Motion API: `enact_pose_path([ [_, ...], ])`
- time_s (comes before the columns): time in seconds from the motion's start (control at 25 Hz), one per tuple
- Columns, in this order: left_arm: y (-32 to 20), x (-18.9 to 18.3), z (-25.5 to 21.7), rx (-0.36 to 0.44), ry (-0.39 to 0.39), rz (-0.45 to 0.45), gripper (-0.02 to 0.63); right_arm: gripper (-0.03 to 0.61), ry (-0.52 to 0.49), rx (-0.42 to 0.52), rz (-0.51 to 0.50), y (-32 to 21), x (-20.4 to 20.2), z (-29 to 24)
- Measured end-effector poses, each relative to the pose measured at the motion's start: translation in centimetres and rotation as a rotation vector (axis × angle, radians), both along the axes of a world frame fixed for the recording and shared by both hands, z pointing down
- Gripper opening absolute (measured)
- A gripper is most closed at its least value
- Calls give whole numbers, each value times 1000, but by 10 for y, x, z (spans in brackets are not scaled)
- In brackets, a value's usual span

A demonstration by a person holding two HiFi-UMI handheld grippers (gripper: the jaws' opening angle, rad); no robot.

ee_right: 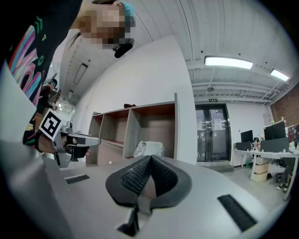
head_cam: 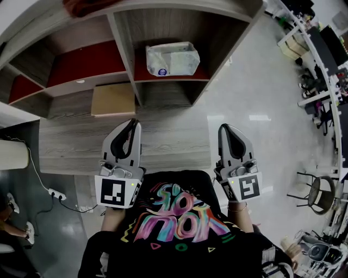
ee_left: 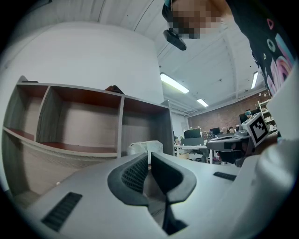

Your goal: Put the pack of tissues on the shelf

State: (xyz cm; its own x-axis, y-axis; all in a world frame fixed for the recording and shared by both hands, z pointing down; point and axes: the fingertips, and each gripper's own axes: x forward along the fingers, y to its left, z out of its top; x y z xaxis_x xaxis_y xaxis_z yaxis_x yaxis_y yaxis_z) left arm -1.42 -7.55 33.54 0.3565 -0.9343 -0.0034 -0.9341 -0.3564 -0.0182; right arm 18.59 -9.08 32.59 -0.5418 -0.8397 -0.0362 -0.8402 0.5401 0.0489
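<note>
Cut off, covered, too small

The top edge of the head view cuts the shelf [head_cam: 125, 49] and a dark red thing [head_cam: 81, 6] on top of it. The print on the pack of tissues [head_cam: 172, 58] is too small to read. In the left gripper view the left gripper [ee_left: 149, 158] covers its lower part.

Pack of tissues [head_cam: 172, 59] takes up most of the shelf's [head_cam: 220, 49] right bay. Left of the upright divider [head_cam: 123, 51], the bay [head_cam: 81, 62] is open. A flat tan box [head_cam: 113, 99] lies on the lower ledge, with bare floor [head_cam: 255, 141] to the shelf's right.
</note>
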Motion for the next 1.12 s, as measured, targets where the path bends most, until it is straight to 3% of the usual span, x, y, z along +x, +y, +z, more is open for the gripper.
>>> enact_pose_path([
  [1.12, 0, -16, 5, -18, 16, -8, 37, 15, 19, -15, -3, -5, -18, 3],
])
